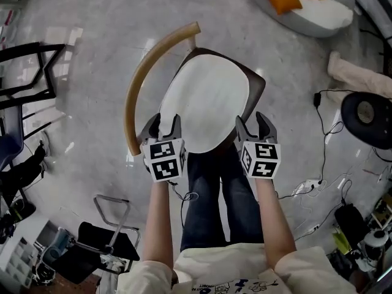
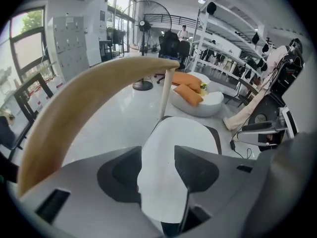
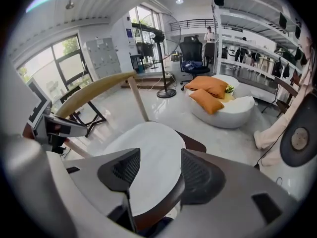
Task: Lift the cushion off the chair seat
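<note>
A white oval cushion [image 1: 205,101] lies on the dark brown seat [image 1: 257,89] of a chair with a curved wooden backrest [image 1: 142,72]. My left gripper [image 1: 164,122] is open at the cushion's near left edge, and my right gripper [image 1: 252,121] is open at its near right edge. In the left gripper view the cushion [image 2: 181,135] shows through the gap of the left gripper [image 2: 157,155], with the backrest [image 2: 84,103] sweeping up on the left. In the right gripper view the cushion [image 3: 148,152] and seat rim [image 3: 194,144] lie ahead of the open right gripper [image 3: 159,158]. Neither gripper's pads press on anything.
The person's legs in jeans [image 1: 220,201] stand just before the chair. A white floor seat with orange cushions [image 1: 306,5] lies far right. Cables [image 1: 324,164] and a round black base [image 1: 366,116] are at the right, and a black folding chair [image 1: 104,237] and a black frame [image 1: 24,72] at the left.
</note>
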